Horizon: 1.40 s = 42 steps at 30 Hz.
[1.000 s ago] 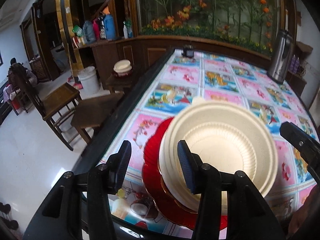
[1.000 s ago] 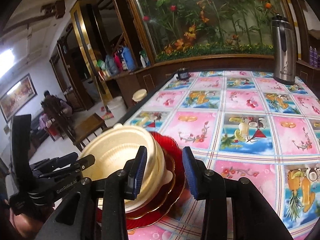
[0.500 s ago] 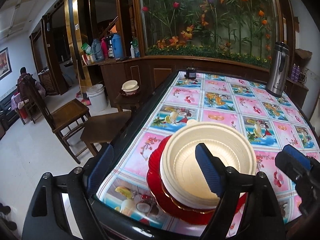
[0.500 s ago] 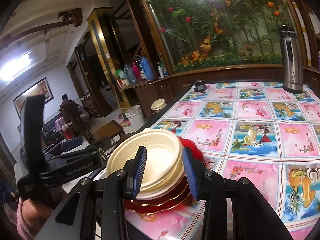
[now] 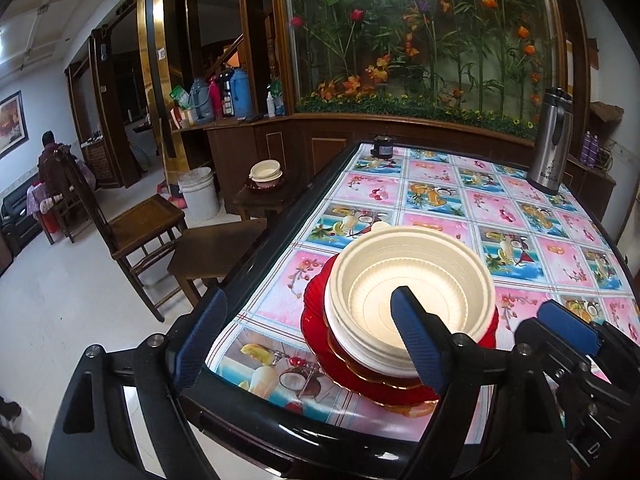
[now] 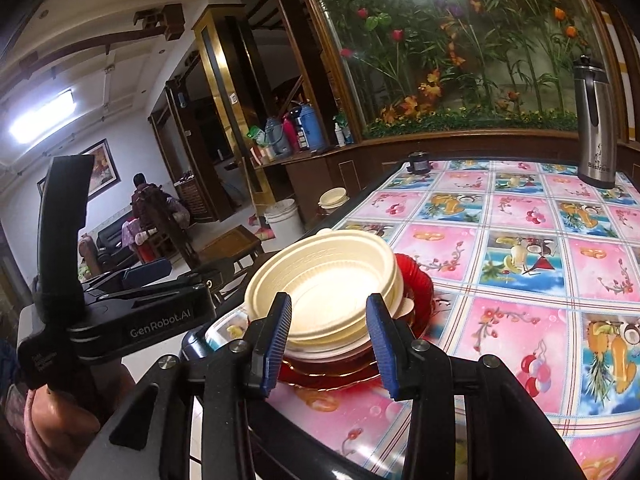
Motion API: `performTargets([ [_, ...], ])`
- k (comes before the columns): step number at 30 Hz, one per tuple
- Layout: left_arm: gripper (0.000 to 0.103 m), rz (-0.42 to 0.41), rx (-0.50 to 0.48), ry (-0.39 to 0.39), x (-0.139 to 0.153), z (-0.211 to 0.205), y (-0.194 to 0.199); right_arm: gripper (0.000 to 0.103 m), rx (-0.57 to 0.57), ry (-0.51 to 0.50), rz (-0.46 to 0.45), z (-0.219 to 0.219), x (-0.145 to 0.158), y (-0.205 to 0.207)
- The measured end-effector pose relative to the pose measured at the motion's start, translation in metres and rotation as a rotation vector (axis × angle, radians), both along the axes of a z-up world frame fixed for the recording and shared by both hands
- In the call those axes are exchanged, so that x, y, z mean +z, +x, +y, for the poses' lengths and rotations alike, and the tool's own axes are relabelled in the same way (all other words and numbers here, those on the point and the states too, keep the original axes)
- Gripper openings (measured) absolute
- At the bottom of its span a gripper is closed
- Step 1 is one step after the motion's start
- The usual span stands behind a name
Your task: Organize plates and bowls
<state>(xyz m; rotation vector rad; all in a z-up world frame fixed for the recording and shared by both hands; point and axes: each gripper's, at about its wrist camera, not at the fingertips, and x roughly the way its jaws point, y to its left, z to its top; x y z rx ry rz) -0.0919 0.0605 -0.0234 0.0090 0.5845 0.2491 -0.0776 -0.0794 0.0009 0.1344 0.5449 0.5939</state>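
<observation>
A stack of cream bowls (image 5: 408, 300) (image 6: 324, 292) rests on red plates (image 5: 316, 312) (image 6: 416, 280) near the front left corner of the table (image 5: 500, 208). In the left wrist view, my left gripper (image 5: 310, 340) stands wide open just short of the stack. One finger is beyond the table edge, the other is in front of the bowls, and neither pad touches them. The left gripper (image 6: 140, 276) also shows at the left of the right wrist view. My right gripper (image 6: 328, 344) is partly open in front of the stack with nothing between its pads. It shows again in the left wrist view (image 5: 568, 332).
A steel flask (image 5: 548, 148) stands at the table's far right and a small dark jar (image 5: 382, 147) at its far end. Left of the table are wooden chairs (image 5: 144, 224), a stool holding more bowls (image 5: 266, 170) and a white bucket (image 5: 198, 194). A person (image 5: 50, 160) sits far off.
My left gripper's jaws have spread wide from a narrow gap at the stack's left rim. Both grippers have drawn back and up from the stack, which stays on the table.
</observation>
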Motion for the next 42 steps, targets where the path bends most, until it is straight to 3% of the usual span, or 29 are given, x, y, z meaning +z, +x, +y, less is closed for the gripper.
performTargets([
  [14,0.089,-0.051,-0.067,0.043,-0.001,-0.016,-0.015,0.04,0.018,0.002,0.005,0.0,-0.002,0.0],
  [42,0.089,-0.005,-0.072,0.017,-0.006,-0.018,-0.01,0.04,0.017,0.032,0.032,-0.011,-0.009,0.004],
])
